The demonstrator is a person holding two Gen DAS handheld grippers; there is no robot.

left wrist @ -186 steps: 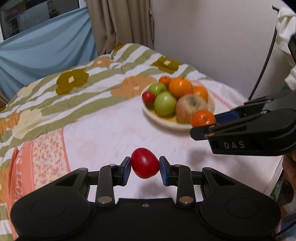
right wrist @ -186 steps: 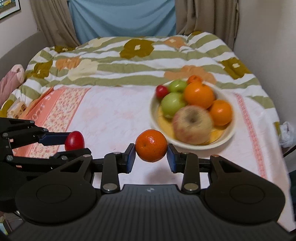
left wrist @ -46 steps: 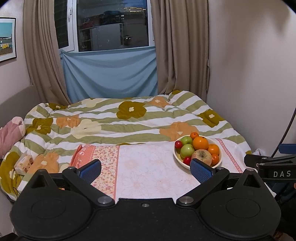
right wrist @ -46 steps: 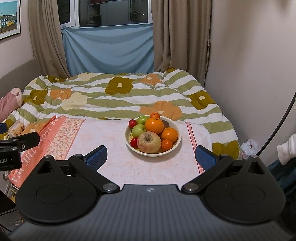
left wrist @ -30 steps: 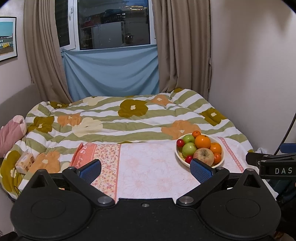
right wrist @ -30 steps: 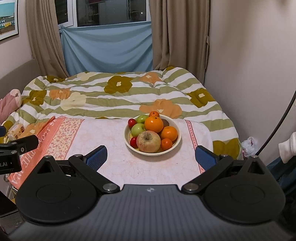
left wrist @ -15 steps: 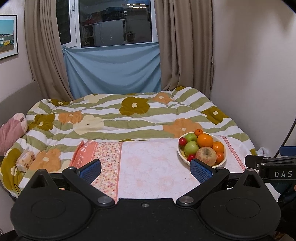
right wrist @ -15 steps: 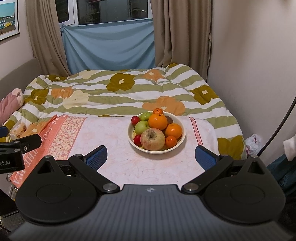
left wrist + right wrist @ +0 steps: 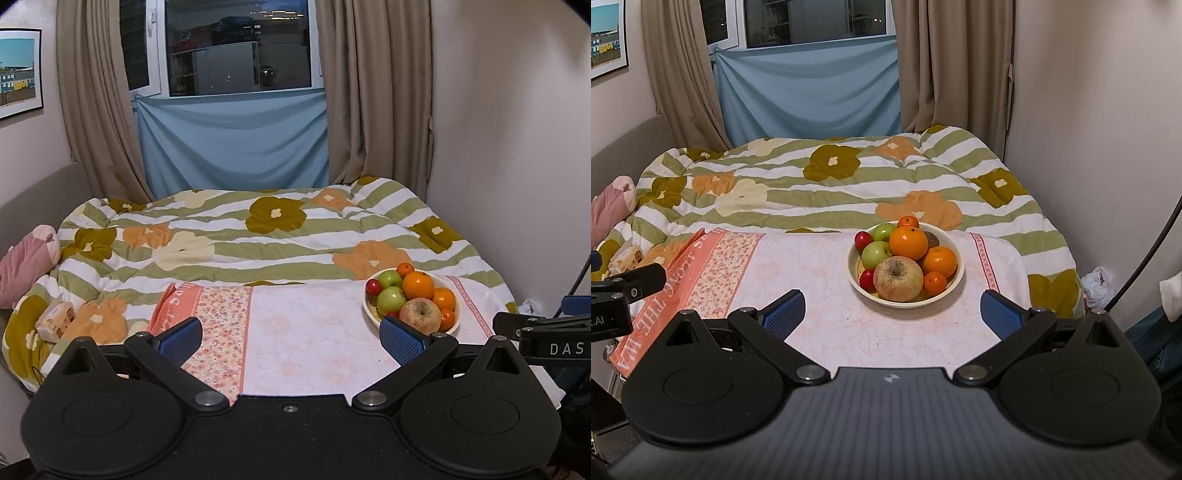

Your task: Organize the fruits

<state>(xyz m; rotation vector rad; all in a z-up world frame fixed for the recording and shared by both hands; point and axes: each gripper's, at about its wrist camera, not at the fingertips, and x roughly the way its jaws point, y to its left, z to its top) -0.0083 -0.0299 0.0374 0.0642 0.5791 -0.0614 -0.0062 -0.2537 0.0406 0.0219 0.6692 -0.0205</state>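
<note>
Both tongs (image 9: 892, 312) now empty, wide.

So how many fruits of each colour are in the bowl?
Orange: 4
Green: 2
Small red: 2
Reddish-yellow apple: 1
Dark brown, half hidden: 1
Total: 10, all in the bowl.

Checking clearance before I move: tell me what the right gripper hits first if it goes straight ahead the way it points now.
Probably the bowl of fruit: it sits just ahead between the open fingers of the right gripper, with the big apple nearest. Depth is unclear; if the gripper is pitched downward, it might meet the tablecloth first.
</note>
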